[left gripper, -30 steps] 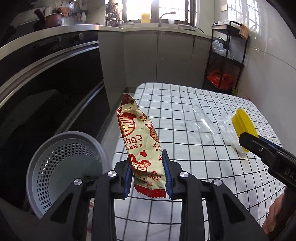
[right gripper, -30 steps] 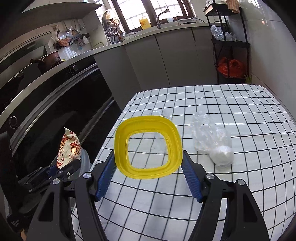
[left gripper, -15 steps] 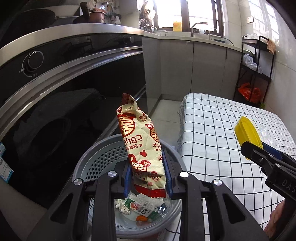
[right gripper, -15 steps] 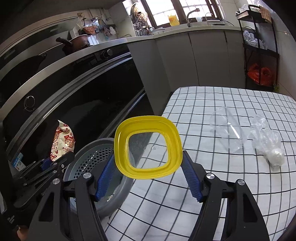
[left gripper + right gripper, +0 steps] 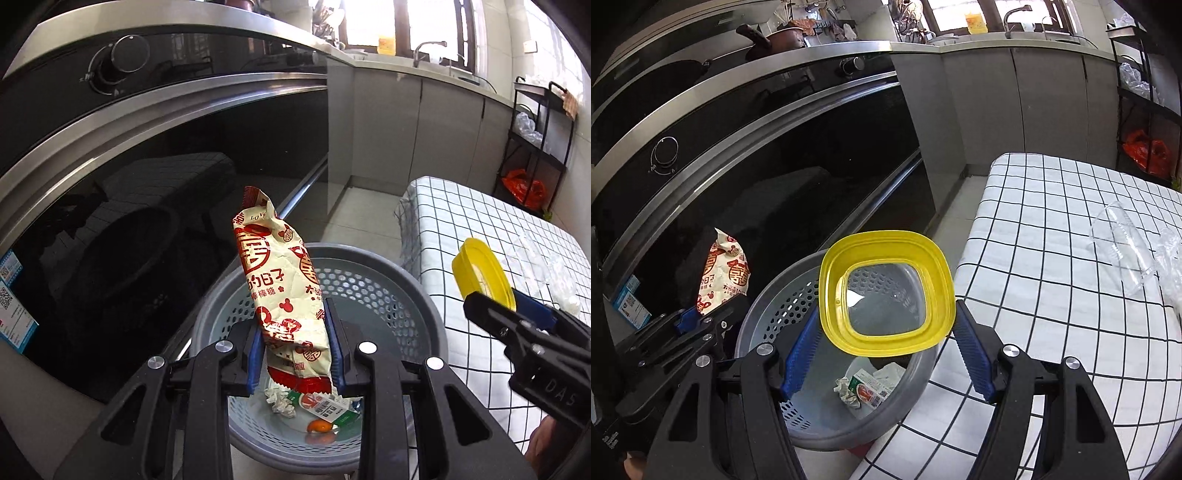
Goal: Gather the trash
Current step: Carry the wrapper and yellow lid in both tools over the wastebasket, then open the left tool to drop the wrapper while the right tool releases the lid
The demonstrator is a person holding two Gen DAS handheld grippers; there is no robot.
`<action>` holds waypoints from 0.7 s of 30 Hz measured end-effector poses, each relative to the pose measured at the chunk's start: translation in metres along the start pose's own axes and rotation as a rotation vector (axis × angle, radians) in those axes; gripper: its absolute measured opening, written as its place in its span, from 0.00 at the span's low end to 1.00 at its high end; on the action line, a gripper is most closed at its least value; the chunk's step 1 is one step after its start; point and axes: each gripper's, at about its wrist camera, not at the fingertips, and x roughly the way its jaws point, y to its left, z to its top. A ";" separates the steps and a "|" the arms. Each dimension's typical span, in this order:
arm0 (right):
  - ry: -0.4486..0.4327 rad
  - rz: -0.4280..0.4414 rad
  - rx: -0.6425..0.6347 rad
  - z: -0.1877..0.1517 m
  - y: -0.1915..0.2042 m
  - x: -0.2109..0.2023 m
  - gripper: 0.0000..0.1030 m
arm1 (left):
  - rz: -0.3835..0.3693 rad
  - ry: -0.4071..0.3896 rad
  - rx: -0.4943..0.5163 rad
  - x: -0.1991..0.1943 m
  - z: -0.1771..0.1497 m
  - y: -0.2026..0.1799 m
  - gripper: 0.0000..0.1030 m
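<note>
Left wrist view looks down along the left gripper (image 5: 295, 343), whose blue-padded jaws pinch the lower part of a crinkled cream and red snack wrapper (image 5: 282, 295) printed with Chinese characters; the wrapper stands nearly upright, tilted slightly left, directly above the round grey perforated plastic bin (image 5: 424, 306). At the bottom of the bin lie a crumpled white tissue (image 5: 279, 402), a small red, white and green printed packet (image 5: 325, 404) and an orange scrap (image 5: 319, 436). On the right of this view the right gripper (image 5: 517, 314) appears from the side, holding a yellow square plastic lid (image 5: 482, 273) over the left edge of the table with the white black-checked cloth (image 5: 461, 218). From the right wrist view, the right gripper (image 5: 886, 350) has its jaws set wide on the two side rims of the yellow lid (image 5: 886, 243), whose clear centre panel shows the bin wall behind it; the lid hangs above the bin (image 5: 768, 295), which stands on the floor against the table's left edge. The left gripper (image 5: 701, 314) with the wrapper (image 5: 722, 273) sits at the bin's left rim. On the cloth (image 5: 1052, 258) near the right edge rest a clear plastic cup on its side (image 5: 1123, 243) and a crumpled clear plastic bag (image 5: 1171, 266), just beside each other. A black glass oven front (image 5: 794, 166) with a round knob fills the background.
</note>
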 end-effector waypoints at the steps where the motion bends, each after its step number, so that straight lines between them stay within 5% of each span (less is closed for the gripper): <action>1: 0.007 0.002 -0.003 0.000 0.003 0.004 0.65 | 0.001 0.004 -0.002 0.002 0.000 0.002 0.28; 21: 0.096 0.007 -0.031 -0.002 0.025 0.047 0.65 | 0.007 0.132 -0.054 0.033 -0.010 0.040 0.32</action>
